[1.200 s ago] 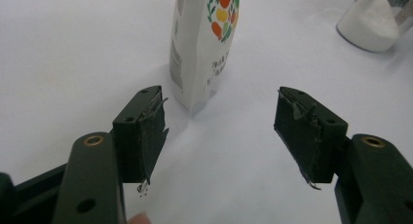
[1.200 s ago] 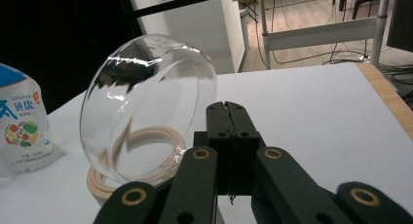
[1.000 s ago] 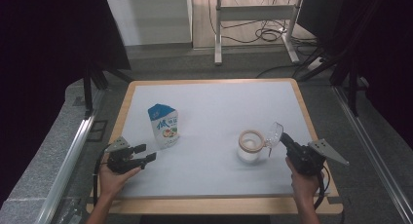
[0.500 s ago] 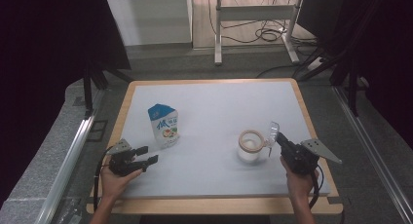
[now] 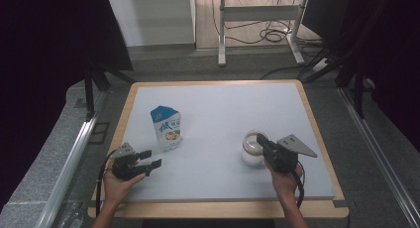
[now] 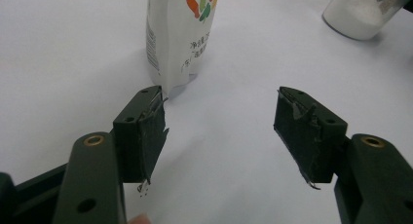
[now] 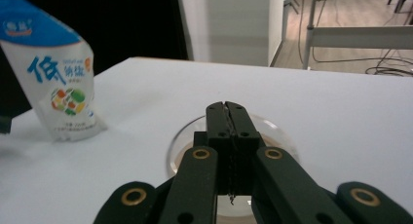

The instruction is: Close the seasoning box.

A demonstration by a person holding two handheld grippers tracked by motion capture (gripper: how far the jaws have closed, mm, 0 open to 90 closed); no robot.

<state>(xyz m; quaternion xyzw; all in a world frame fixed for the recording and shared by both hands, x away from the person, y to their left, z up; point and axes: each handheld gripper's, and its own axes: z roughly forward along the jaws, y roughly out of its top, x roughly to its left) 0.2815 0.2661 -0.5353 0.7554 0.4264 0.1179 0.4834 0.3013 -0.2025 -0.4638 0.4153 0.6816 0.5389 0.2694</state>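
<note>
On the white desk [image 5: 223, 109] two containers stand well apart. Toward the left side is a small carton [image 5: 166, 127], white with a blue top and a fruit picture on its front; it stands upright and is closed, so its contents cannot be seen. Toward the right is a clear glass jar [image 5: 251, 149] with no lid, holding a low layer of white powder or grains that fills only the bottom part; from the left gripper view that white layer shows plainly through the glass [image 6: 360, 14].

Near the front edge, the left claw [image 5: 151, 158] sits low just in front of the carton, pointing at its base, jaws spread wide with bare desk between them; one pad [image 6: 146, 126] is close to the carton's [image 6: 180, 34] lower corner without touching it.

Over on the right, the right claw [image 5: 261, 140] has its jaws pressed together with nothing between them, the tips [image 7: 227, 112] poised above the jar's open rim [image 7: 182, 136]. Whether they touch the glass cannot be told from here.
</note>
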